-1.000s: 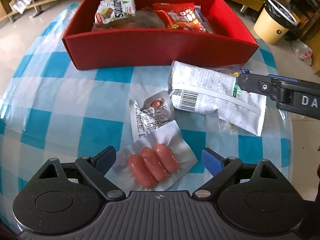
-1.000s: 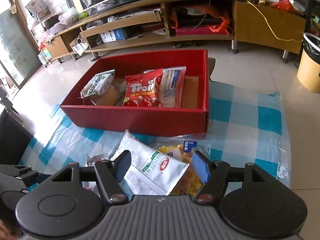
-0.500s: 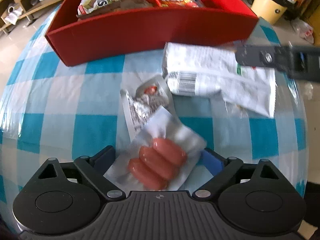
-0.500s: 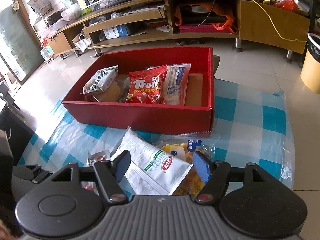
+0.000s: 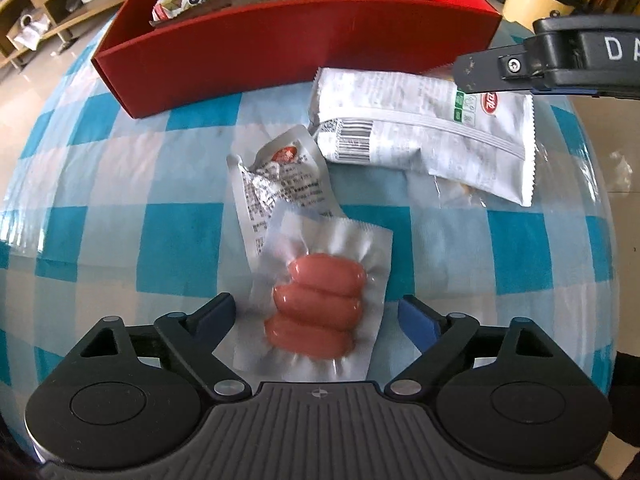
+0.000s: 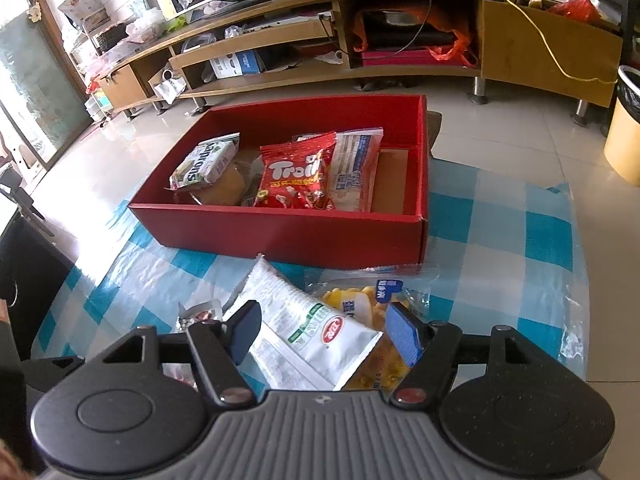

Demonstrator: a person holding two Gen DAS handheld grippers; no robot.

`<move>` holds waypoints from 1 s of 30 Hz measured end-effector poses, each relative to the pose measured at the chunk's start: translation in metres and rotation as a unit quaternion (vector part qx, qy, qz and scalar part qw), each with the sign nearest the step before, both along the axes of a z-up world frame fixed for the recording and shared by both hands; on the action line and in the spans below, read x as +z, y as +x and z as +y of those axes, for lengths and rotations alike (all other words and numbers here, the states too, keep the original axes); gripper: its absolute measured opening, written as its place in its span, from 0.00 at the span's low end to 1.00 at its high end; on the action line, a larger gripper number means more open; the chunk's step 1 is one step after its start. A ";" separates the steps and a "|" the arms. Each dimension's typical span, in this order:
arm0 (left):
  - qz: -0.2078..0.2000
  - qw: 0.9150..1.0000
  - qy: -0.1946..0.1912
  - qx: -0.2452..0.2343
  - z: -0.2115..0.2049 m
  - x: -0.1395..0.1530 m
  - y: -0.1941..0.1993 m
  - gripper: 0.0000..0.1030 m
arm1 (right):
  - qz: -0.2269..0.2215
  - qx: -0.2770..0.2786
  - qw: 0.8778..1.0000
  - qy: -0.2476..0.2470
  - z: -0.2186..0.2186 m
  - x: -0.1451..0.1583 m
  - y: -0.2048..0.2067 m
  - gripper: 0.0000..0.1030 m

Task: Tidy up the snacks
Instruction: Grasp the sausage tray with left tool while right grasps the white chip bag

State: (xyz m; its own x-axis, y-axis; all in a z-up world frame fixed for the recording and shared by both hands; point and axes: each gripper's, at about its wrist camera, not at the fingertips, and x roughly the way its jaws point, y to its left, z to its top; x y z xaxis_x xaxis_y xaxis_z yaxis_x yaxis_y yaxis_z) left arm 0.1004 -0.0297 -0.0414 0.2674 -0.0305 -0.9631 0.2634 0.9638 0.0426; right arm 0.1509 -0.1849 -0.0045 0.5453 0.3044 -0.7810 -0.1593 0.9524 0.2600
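Note:
A clear vacuum pack of three pink sausages (image 5: pixel 316 304) lies on the blue-checked tablecloth (image 5: pixel 100 240). My left gripper (image 5: pixel 318 316) points down over it with a finger on either side. Its jaws are closing and the pads are still clear of the pack. A crumpled silver sachet (image 5: pixel 280 184) lies just beyond. My right gripper (image 6: pixel 324 332) hovers open over a white packet (image 6: pixel 316 328) that rests on a yellow snack bag (image 6: pixel 360 304). The red box (image 6: pixel 300 236) behind holds a red Trolli bag (image 6: pixel 296 176), a green-white pack (image 6: pixel 204 164) and a white-blue packet (image 6: pixel 356 168).
The box's right end shows bare cardboard floor (image 6: pixel 390 184). A yellow bin (image 6: pixel 624 140) stands on the tiled floor to the right of the table. A long wooden TV stand (image 6: pixel 360 40) runs along the back. The table's edge curves close on the right.
My left gripper has come down and closer over the sausage pack, rolling slightly, and its jaws have narrowed a little. The right gripper has stayed over the white packet.

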 end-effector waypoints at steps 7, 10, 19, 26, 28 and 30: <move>-0.001 1.000 -0.014 0.003 0.006 0.006 0.001 0.75 | 0.024 -0.018 0.999 0.026 -0.012 -0.012 0.014 0.66; 0.006 1.000 -0.027 0.011 0.014 0.009 0.000 0.75 | 0.026 -0.004 0.999 0.025 -0.004 -0.015 0.016 0.66; 0.018 0.998 -0.049 0.044 0.057 0.014 0.002 0.76 | 0.077 0.088 0.989 0.088 0.028 -0.021 -0.022 0.66; 0.022 0.996 -0.058 0.064 0.081 0.011 0.000 0.76 | 0.067 0.057 0.995 0.056 0.039 -0.022 -0.034 0.67; 0.025 0.996 -0.058 0.070 0.084 0.010 -0.001 0.76 | 0.077 0.053 0.993 0.075 0.046 -0.029 -0.022 0.67; 0.024 0.996 -0.056 0.070 0.082 0.012 -0.002 0.76 | 0.080 0.055 0.992 0.079 0.055 -0.034 -0.008 0.67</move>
